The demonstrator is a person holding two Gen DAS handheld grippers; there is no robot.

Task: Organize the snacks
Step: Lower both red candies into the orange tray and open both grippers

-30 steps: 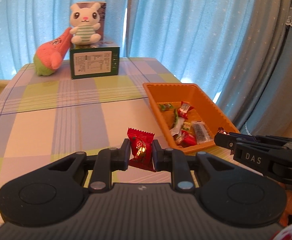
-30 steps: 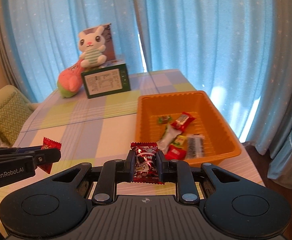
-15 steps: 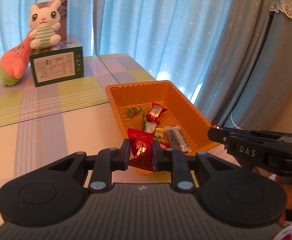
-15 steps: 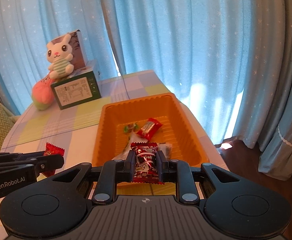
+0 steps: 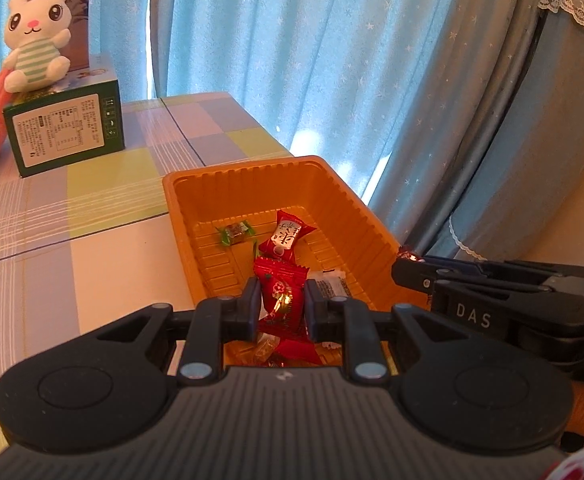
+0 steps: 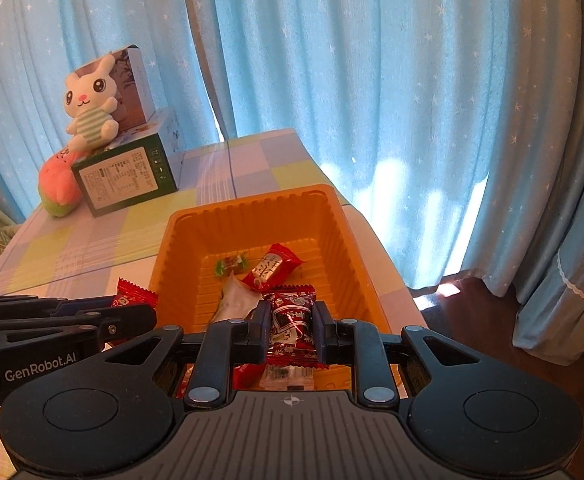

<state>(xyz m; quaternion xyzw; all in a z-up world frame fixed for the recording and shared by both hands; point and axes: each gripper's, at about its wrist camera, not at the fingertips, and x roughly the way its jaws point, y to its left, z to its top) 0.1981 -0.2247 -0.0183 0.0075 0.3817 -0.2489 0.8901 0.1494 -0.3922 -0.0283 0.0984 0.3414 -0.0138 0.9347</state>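
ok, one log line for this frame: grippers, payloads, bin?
left gripper: shut on red candy | right gripper: shut on dark red candy | both over orange bin | release not yet done

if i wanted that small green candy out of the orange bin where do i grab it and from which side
Pinch the plump middle of the green candy across its short width, coming straight down from above. It lies flat on the orange bin floor near the far wall, twisted ends out sideways, with open floor around it.

Snacks (image 6: 270, 266) in tray (image 6: 343, 240); plush (image 6: 92, 108) on box (image 6: 126, 176) behind.
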